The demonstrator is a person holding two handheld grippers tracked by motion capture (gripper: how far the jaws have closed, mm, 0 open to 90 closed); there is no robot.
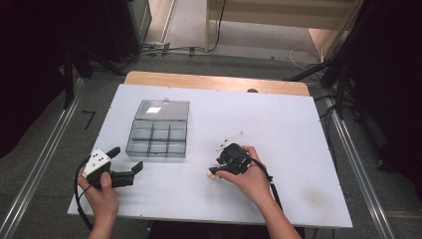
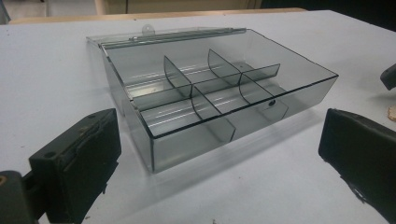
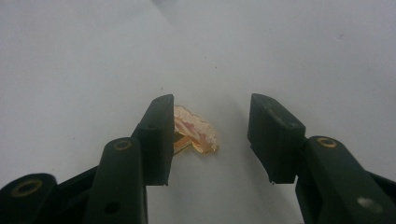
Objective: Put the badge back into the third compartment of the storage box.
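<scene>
A clear smoky plastic organiser box (image 1: pixel 158 135) (image 2: pixel 210 100) with several divided compartments lies open on the white table, its lid (image 1: pixel 162 110) laid flat behind it. All its compartments look empty. My left gripper (image 1: pixel 123 166) (image 2: pixel 219 158) is open near the table's front left, its jaws pointing at the box from a short distance. My right gripper (image 1: pixel 215 172) (image 3: pixel 210 135) is open, held low over the table. A small gold-and-pink ornament (image 3: pixel 196 133) (image 1: pixel 211 174) lies on the table between its jaws, against the left jaw.
The white board (image 1: pixel 298 134) covers a wooden table whose edge (image 1: pixel 214 79) shows at the back. Metal rails (image 1: pixel 40 164) run along both sides on the floor. Cables (image 1: pixel 271 186) trail from both grippers.
</scene>
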